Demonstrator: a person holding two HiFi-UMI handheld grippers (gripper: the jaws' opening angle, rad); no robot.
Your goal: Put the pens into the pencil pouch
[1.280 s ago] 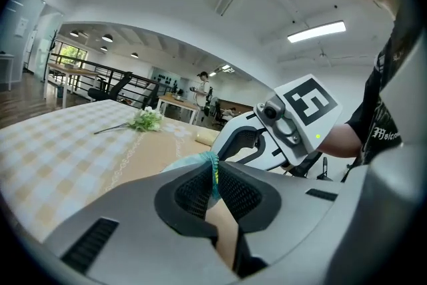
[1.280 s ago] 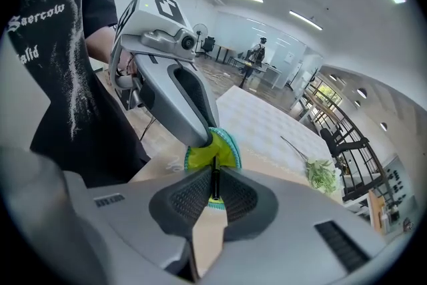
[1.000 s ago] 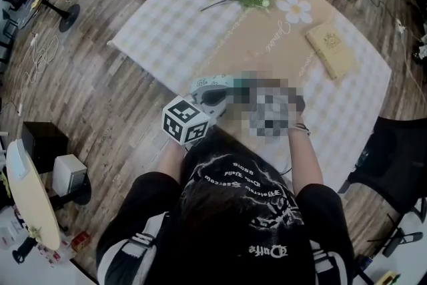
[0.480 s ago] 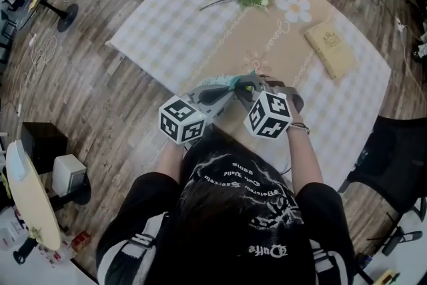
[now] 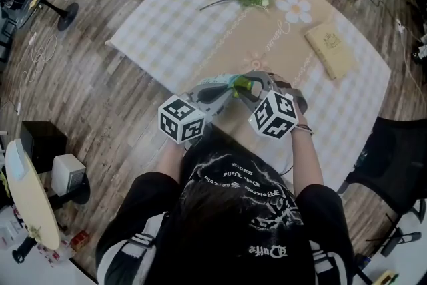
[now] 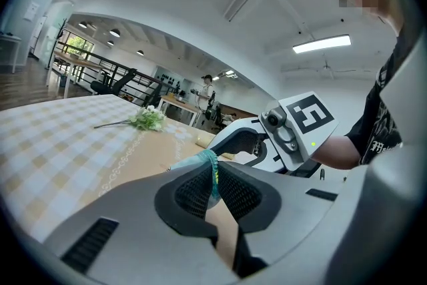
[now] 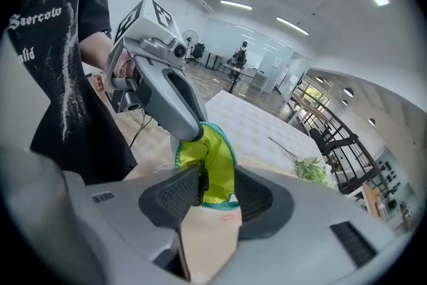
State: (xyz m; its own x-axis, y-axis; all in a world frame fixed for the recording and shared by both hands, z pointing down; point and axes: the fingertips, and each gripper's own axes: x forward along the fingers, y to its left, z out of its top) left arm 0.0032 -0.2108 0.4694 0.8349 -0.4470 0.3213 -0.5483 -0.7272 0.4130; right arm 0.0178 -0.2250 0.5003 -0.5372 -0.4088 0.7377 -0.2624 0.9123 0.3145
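Right tool (image 7: 217,195) has just been opening its jaws over the last second, and the head view shows a bit more lime lining now. The big checked-cloth tabletop (image 5: 167,30) is underneath. The soft teal fabric pencil pouch with lime lining (image 7: 217,167) looks held up just over it, near the person's edge. Its mouth sits between the right jaws, which stand apart and aren't clamping. Left tool (image 6: 213,190) is pinched tight on the teal rim. I'd guess the pouch is light and floppy, so grab the stitched rim, not the saggy body. Tiny dark bit (image 7: 199,185) by one pad: pen or zip pull, can't tell.
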